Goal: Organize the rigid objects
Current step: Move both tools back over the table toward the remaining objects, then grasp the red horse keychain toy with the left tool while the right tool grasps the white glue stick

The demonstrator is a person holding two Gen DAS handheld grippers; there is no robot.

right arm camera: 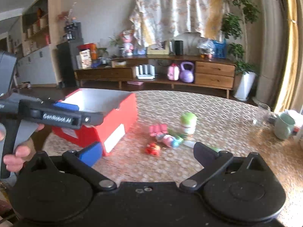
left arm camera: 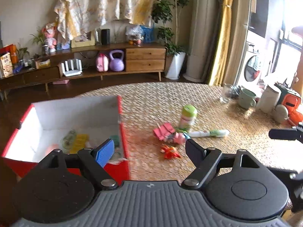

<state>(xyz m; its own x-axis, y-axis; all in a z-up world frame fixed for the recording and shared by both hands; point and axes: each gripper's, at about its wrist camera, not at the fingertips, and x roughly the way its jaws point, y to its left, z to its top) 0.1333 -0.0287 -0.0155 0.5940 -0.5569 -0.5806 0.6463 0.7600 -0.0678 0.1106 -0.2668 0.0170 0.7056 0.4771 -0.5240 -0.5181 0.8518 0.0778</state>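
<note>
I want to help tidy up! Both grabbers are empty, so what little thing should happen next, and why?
Probably bring the right hand-held gripper down over the small red toy and close on it. Its jaws are wide open with nothing between them, and that toy lies nearest on the woven table. The red box, already holding a few things, stands close by to the left.

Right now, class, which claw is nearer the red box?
Left. The left claw hangs at the near right corner of the red box, one finger over it. The right claw sits farther off, toward the toys.
</note>
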